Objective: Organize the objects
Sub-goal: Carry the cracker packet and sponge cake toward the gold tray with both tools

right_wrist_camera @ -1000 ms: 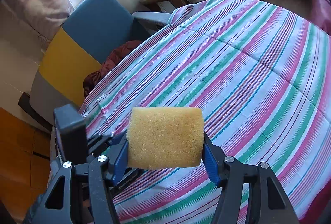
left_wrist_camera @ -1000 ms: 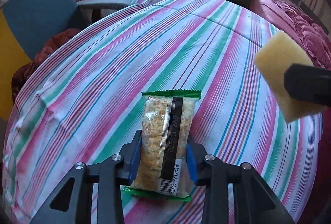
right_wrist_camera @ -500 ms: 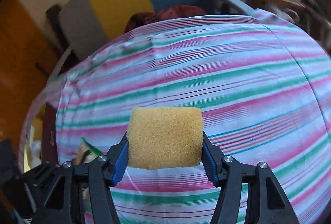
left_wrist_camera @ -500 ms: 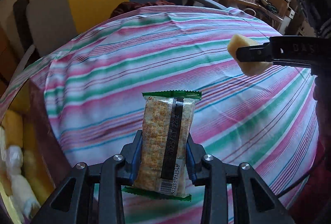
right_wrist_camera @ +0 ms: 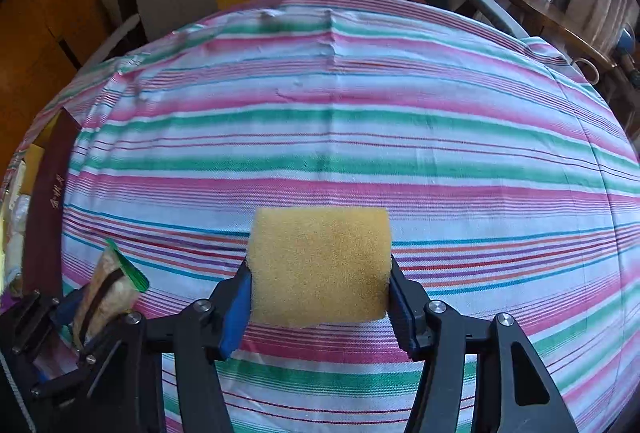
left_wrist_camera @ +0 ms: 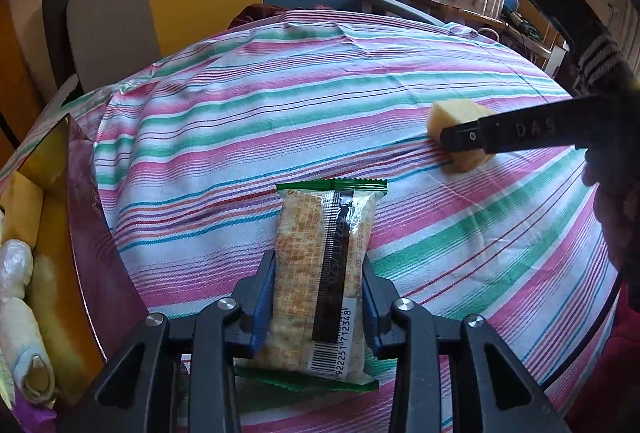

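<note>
At far left an open box [left_wrist_camera: 80, 233] holds pale wrapped rolls [left_wrist_camera: 20, 297]. The left tongs [left_wrist_camera: 318, 297] pinch a glossy, crinkle-edged cracker packet [left_wrist_camera: 326, 265] above the striped cloth on the counter [left_wrist_camera: 280, 113]. Rightward, the right tongs [right_wrist_camera: 320, 285] squeeze a porous yellow sponge block [right_wrist_camera: 320, 265], also held over the cloth.

Wrist cams, close, shared striped cloth [left_wrist_camera: 280, 121]
</note>
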Available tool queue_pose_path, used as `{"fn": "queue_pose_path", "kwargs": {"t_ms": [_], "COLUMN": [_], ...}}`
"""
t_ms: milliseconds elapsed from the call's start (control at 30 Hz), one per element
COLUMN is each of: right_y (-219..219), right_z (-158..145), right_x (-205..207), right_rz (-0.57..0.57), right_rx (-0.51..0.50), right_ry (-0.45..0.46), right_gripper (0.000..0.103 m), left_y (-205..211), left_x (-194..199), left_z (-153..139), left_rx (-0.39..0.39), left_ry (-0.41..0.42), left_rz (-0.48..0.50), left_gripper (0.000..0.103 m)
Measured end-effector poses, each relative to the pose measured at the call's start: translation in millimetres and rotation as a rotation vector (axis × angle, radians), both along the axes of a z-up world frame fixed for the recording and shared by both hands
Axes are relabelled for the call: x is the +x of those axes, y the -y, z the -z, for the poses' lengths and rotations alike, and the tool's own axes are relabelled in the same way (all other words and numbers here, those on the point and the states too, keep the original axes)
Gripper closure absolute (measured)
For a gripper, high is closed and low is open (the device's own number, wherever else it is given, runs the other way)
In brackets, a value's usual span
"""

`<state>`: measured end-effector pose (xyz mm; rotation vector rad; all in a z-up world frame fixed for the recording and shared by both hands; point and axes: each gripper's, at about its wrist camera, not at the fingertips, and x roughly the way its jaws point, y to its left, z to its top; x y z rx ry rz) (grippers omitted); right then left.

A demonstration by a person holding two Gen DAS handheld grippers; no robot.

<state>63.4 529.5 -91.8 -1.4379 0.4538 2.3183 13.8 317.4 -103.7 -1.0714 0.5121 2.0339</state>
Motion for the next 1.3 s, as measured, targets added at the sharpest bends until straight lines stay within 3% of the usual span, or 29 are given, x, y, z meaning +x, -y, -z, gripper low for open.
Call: {"fn": "queue_pose_path", "kwargs": {"t_ms": [633, 1033, 1300], "right_y": [1.8, 3.0, 6.9], "right_z": [8.6, 8.4, 8.0], "right_x": [-3.1, -3.2, -2.3], "right_rz": [-0.020, -0.032, -0.038], "right_rx": [0.012, 0.039, 0.068], "right_ry": [0.013, 0.014, 0.016], "right_gripper": [0.043, 0.043, 0.043], "left_y": [8.1, 55.6, 85.9], "left_x": [3.6, 15.9, 6.0], "left_z": [-3.5, -98.2, -110.0], "left_rx": [0.045, 0.221, 0.217], "left_ry": [-0.034, -0.170, -0.184], "left_rz": [-0.034, -0.091, -0.181], "left_gripper": [0.068, 0.069, 0.069]}}
